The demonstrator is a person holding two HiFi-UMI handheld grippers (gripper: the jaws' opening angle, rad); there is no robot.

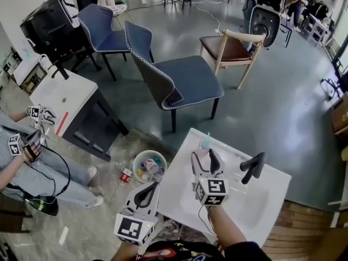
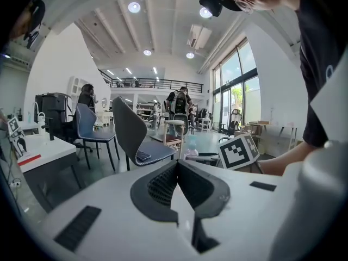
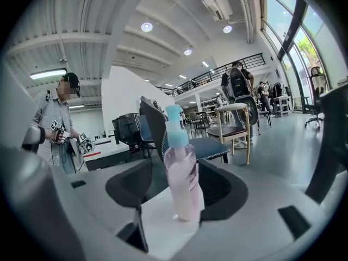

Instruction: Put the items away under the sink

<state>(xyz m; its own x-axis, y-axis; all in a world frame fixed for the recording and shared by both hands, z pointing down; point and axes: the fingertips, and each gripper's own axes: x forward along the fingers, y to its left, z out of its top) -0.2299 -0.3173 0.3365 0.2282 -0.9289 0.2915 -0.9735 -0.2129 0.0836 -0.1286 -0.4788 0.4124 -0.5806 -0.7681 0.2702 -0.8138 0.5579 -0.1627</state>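
- Right gripper view: the right gripper [image 3: 182,193] had its jaws spread wide, with the pink bottle [image 3: 182,170] standing upright between them on the white sink top [image 3: 156,222].
- There was a clear gap between the bottle and the left pad. The right pad sat close to it, but no squeeze was visible, so the bottle was not gripped.
- The bottle had a light-blue pump cap and pink contents, and its base was flat on the sink top.
- Head view: the bottle stood near the far left corner of the sink top. The black faucet [image 1: 253,166] was off to its right, well apart from it.
- Left gripper view: the left gripper [image 2: 178,163] had its jaws pressed together at the tips, with nothing between them.
- Head view: the left gripper sat just beside the sink's left edge, off the top, and touched none of the items.
- A round tub [image 1: 136,162] sat on the floor just left of the sink and held mixed small items that could not be made out.
- A red can [image 1: 125,175] lay on the floor beside the tub.
- A blue chair [image 1: 187,80] stood beyond the sink, with a wooden chair [image 1: 231,48] further back.
- Another person [image 1: 41,170] sat at the left edge holding marker-cube grippers, next to a second white sink cabinet [image 1: 62,94].
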